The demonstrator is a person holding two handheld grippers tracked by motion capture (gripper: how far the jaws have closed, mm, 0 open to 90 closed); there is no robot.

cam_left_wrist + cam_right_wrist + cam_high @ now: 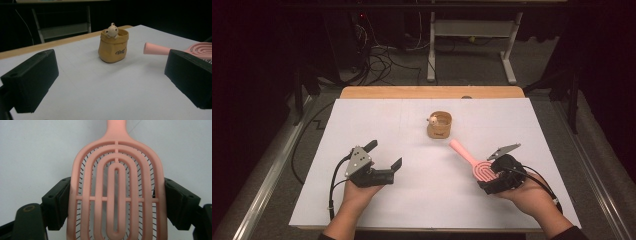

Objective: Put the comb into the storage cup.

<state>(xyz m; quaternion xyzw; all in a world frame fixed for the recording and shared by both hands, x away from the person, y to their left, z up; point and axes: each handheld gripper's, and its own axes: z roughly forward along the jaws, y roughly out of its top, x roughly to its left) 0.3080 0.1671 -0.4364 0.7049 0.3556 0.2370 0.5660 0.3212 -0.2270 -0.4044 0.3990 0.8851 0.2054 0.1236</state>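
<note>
Surface: white sheet laid over a wooden table, dark room behind with cables and a desk frame on the floor.
Right gripper: your jaws press on both edges of the pink hairbrush head; the wide span is simply the width of the head.
Brush position: head at your right hand, handle pointing away toward the pouch, which frees the slim end to lead.
Pouch: small tan fabric pot, upright mid-table, mouth open, a little toy animal peeking over its rim.
Left gripper: your jaws stand wide with nothing between them, aimed at the pouch; likely kept ready to steady it.
Judgement: handle-first insertion into the pouch looks like the step in hand; the light pouch may tip.
</note>
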